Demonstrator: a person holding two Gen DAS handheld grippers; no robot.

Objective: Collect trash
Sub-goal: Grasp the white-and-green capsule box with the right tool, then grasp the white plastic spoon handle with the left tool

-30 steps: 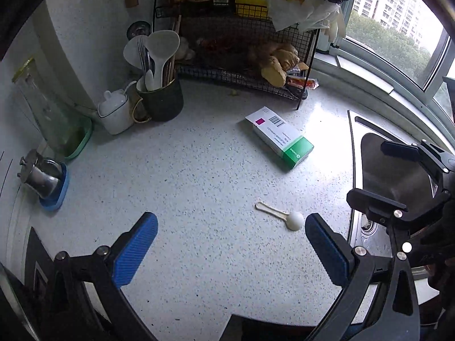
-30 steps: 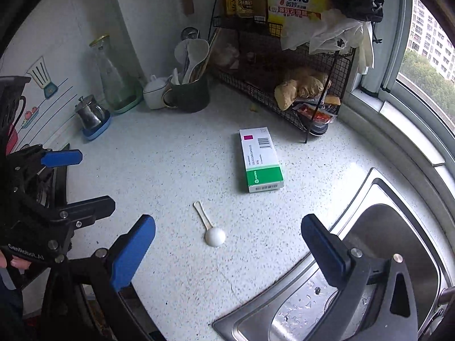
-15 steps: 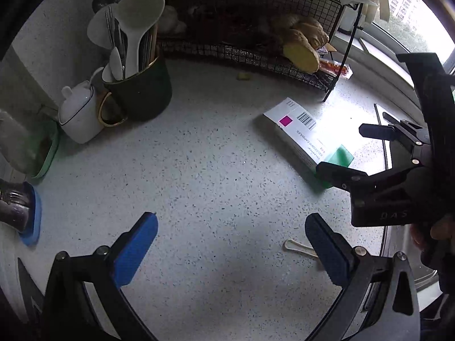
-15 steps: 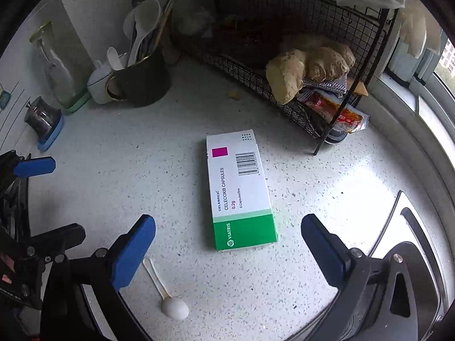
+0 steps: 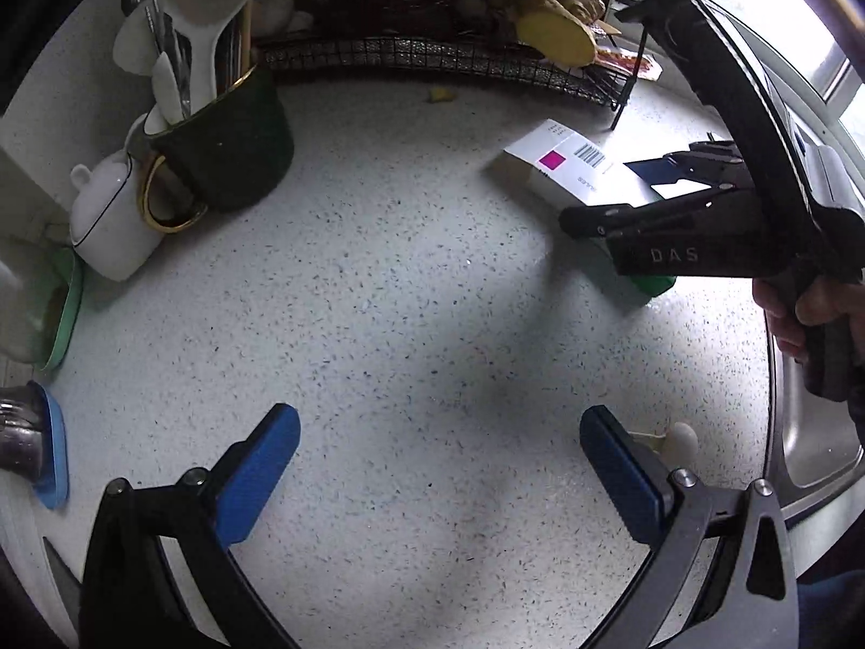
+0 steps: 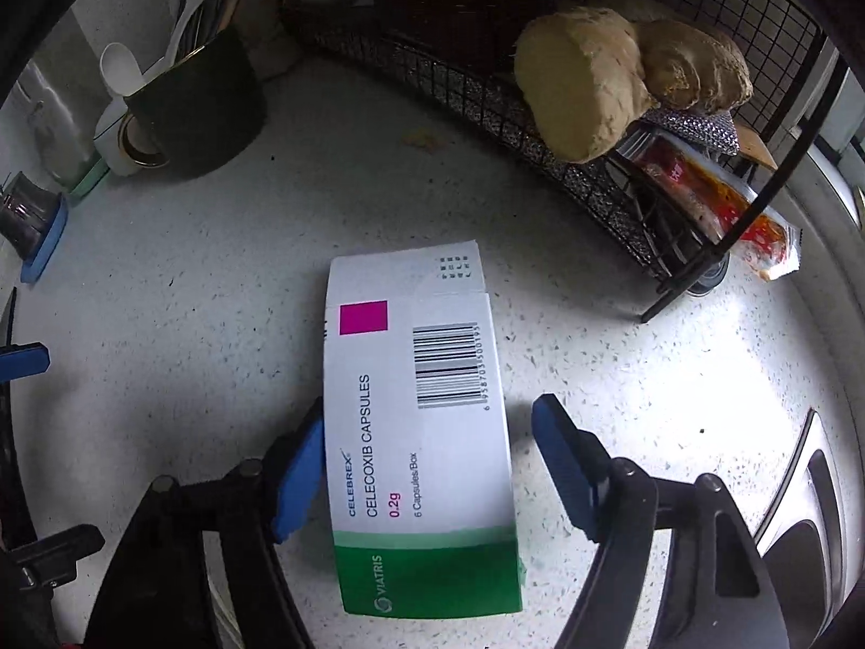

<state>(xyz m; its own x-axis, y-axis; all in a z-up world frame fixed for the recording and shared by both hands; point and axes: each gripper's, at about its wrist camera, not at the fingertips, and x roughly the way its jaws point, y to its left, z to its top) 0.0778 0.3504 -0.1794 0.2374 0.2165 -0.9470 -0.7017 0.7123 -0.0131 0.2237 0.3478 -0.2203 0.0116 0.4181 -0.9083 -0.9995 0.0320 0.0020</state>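
Celebrex celecoxib capsules box point(image 6: 416, 432) by Viatris, right gripper point(image 6: 427, 465) closing around it, left gripper point(image 5: 440, 470) wide

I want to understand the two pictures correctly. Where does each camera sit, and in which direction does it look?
Left wrist: on the left gripper, looking steeply down at the countertop; its open blue fingers, the right gripper and a hand show.
Right wrist: on the right gripper, looking steeply down at the medicine box; its closing blue fingers straddle the box.
Shared: medicine box, dark mug, wire rack, ginger.
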